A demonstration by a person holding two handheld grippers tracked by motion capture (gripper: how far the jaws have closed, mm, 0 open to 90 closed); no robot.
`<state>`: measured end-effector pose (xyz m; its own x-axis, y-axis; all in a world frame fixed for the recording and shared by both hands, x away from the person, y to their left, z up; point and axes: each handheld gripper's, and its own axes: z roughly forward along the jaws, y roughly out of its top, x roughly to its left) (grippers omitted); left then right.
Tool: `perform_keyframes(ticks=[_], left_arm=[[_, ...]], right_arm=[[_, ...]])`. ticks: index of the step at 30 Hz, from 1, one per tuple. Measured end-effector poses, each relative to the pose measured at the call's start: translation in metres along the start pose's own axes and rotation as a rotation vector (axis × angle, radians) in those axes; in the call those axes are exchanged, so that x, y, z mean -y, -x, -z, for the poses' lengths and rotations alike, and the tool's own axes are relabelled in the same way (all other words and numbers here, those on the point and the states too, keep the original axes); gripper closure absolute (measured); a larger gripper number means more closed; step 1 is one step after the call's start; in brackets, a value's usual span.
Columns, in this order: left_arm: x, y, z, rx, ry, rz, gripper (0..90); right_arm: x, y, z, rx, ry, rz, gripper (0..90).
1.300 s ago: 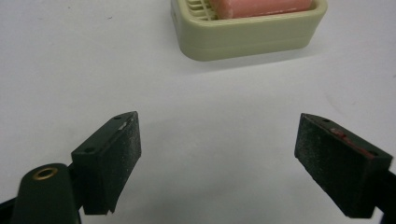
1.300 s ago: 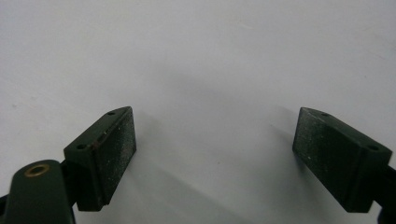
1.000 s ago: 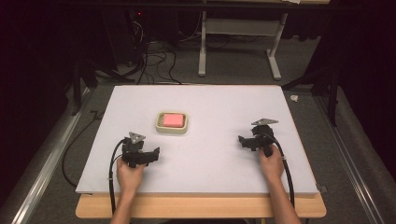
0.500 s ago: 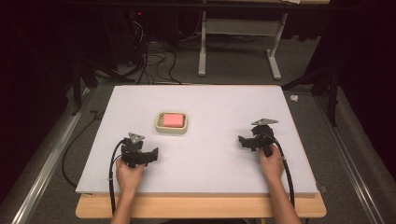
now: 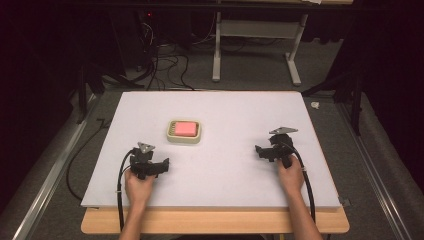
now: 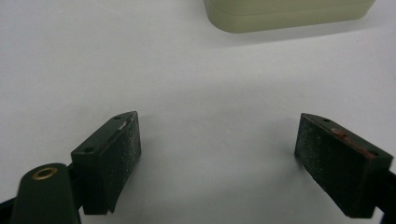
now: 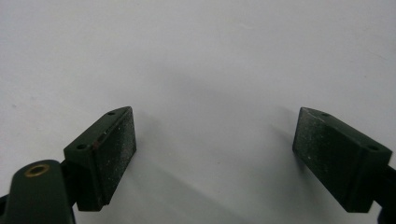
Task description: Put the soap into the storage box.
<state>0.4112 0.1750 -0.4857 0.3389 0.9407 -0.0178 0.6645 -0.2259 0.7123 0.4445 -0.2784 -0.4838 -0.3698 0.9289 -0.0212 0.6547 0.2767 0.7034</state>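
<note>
Two grippers rest near the desk's front edge, a soap dish beyond them.

The left gripper (image 5: 162,165) sits toward the front-left corner, jaws wide apart, gripping nothing; the right gripper (image 5: 258,151) near the right edge, equally spread, empty; the cream dish (image 5: 184,138) holding pink soap (image 5: 184,129) lies left of centre.

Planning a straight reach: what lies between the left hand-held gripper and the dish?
Nothing; only bare table separates the left hand-held gripper from the dish, per both views.
</note>
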Motion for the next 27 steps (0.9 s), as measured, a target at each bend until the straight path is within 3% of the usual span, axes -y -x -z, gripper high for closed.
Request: perform_keyframes(ticks=[27], left_arm=[[0.002,-0.0005,-0.0019,-0.003,0.018,0.0,14.5]], right_arm=[[0.0001,-0.0001,0.0001,0.0,0.0,0.001,13.9]])
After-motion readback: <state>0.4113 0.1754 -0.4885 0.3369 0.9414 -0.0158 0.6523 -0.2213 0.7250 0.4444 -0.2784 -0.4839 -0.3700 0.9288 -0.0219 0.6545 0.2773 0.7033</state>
